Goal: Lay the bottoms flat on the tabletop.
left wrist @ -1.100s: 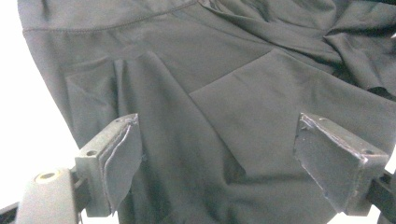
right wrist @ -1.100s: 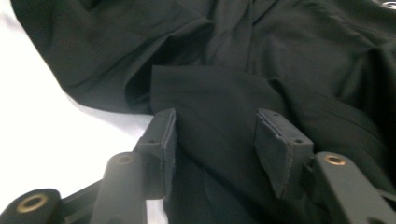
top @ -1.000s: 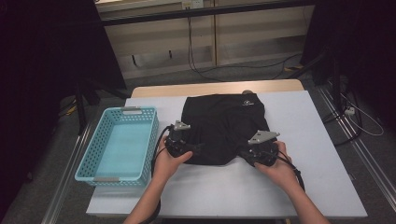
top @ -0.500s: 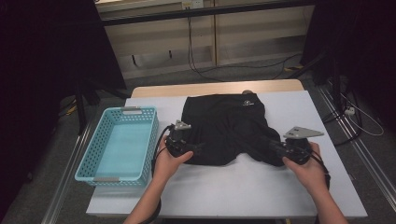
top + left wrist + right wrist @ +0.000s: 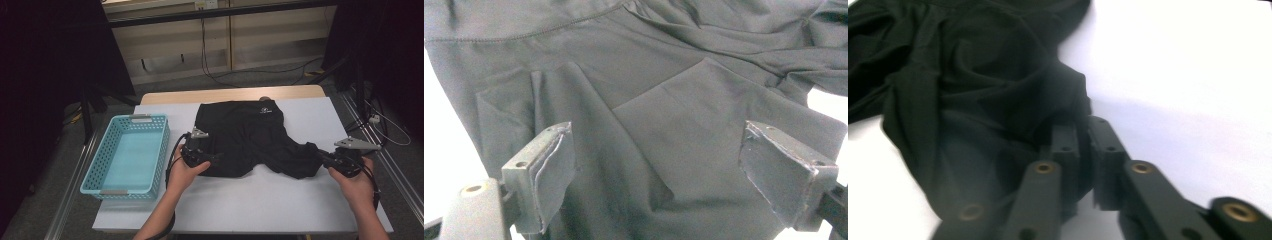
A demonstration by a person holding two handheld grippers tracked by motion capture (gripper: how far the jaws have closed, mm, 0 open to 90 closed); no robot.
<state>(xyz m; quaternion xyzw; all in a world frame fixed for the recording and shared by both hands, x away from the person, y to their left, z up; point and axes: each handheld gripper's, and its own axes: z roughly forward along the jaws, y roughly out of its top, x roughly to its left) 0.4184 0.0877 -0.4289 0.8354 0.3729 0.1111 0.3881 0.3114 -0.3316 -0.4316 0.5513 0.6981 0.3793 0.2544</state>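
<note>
high view | right tongs [image 5: 324, 159] clenched on black shorts [image 5: 250, 135] leg, stretched sideways | left tongs [image 5: 212, 159] released over shorts | white counter [image 5: 260, 200]

Black garment [image 5: 252, 137] lies crumpled mid-table, one corner stretched rightward.

left gripper [image 5: 212, 159] fingers wide; right gripper [image 5: 320, 156] fingers pinched

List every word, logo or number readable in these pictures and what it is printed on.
Small pale print on the black garment, near its far edge: too small and blurred to read.
Turquoise basket: no text visible.
No other text is readable.
</note>
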